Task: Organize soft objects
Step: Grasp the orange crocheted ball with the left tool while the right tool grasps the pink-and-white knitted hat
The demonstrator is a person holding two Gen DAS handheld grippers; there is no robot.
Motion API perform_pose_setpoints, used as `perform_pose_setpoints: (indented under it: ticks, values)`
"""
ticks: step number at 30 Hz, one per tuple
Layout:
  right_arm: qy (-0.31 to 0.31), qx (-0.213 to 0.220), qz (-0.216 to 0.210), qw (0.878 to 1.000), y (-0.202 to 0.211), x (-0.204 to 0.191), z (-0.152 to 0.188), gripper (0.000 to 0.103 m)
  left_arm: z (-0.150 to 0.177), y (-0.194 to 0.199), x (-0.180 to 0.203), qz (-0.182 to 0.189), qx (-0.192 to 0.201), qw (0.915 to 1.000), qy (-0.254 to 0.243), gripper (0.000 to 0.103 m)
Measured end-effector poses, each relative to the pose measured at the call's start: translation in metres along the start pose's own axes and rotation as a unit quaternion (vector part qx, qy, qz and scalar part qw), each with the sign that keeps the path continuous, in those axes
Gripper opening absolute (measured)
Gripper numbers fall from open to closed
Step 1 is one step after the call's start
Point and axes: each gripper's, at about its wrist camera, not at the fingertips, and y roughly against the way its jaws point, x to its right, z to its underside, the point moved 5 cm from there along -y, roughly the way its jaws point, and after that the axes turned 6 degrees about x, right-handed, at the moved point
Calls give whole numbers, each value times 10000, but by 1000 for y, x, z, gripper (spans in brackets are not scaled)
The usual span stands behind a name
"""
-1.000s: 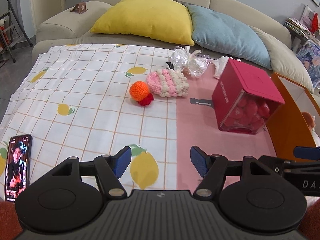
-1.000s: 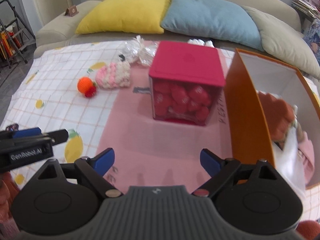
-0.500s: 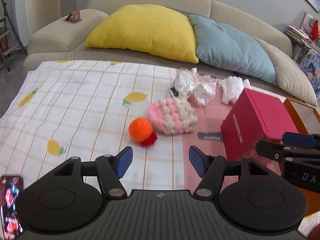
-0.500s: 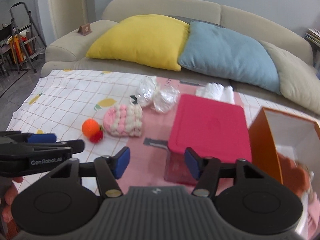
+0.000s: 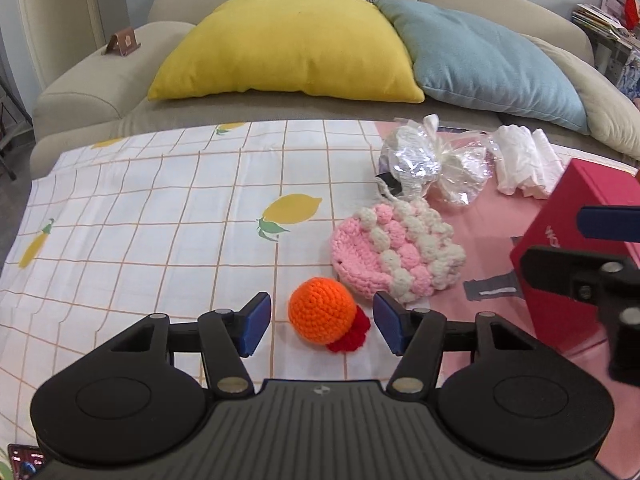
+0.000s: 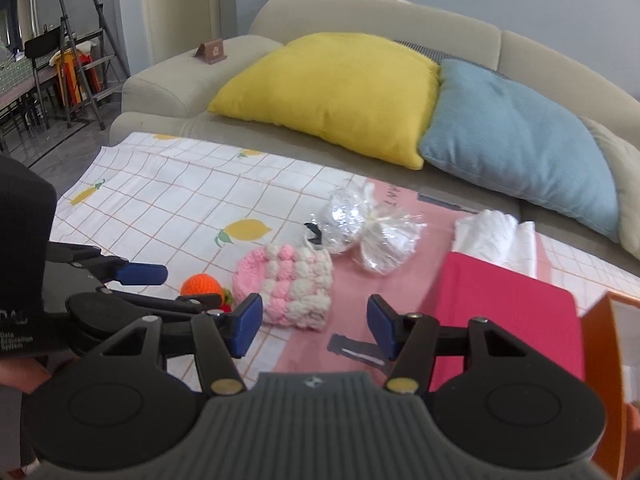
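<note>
An orange crochet ball [image 5: 321, 310] with a red frill [image 5: 350, 334] lies on the lemon-print cloth [image 5: 160, 216]. My left gripper [image 5: 322, 322] is open, its blue pads on either side of the ball, not touching it. A pink and cream crochet pouch [image 5: 394, 254] lies just behind the ball; it also shows in the right wrist view [image 6: 286, 284]. My right gripper [image 6: 314, 322] is open and empty, hovering in front of the pouch. The ball [image 6: 200, 286] shows partly behind the left gripper there.
A red box [image 5: 576, 240] stands at right, with an orange box [image 6: 612, 364] beyond it. Two cellophane-wrapped bundles [image 5: 430, 164] and white folded cloth [image 5: 524, 166] lie at the back. Yellow [image 5: 288, 48] and blue [image 5: 488, 60] pillows rest on the sofa.
Both grippers have moved forward and left toward the soft toys. The left gripper now brackets the orange ball. The right gripper has turned away from the red box toward the pouch.
</note>
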Motion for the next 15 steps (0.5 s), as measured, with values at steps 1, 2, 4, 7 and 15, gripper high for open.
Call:
perform_pose_setpoints:
  ticks: [1, 2, 4, 7, 15]
  values:
    - [-13, -27, -18, 10000, -6, -1, -1, 58, 1, -3, -1, 11, -33, 10000, 31, 64]
    - [-20, -63, -43, 10000, -13, -3, -1, 58, 1, -6, -3, 34, -61, 9999, 76, 63]
    - [-17, -162, -34, 9999, -25, -6, 1, 58, 3, -10, -6, 39, -136, 9998, 161, 55]
    - [-23, -274, -57, 9996, -43, -8, 5, 58, 5, -13, -14, 151, -150, 9992, 327, 45]
    - [532, -439, -399, 9968, -86, -35, 13, 58, 9, 1, -45, -60, -73, 9974, 711, 44]
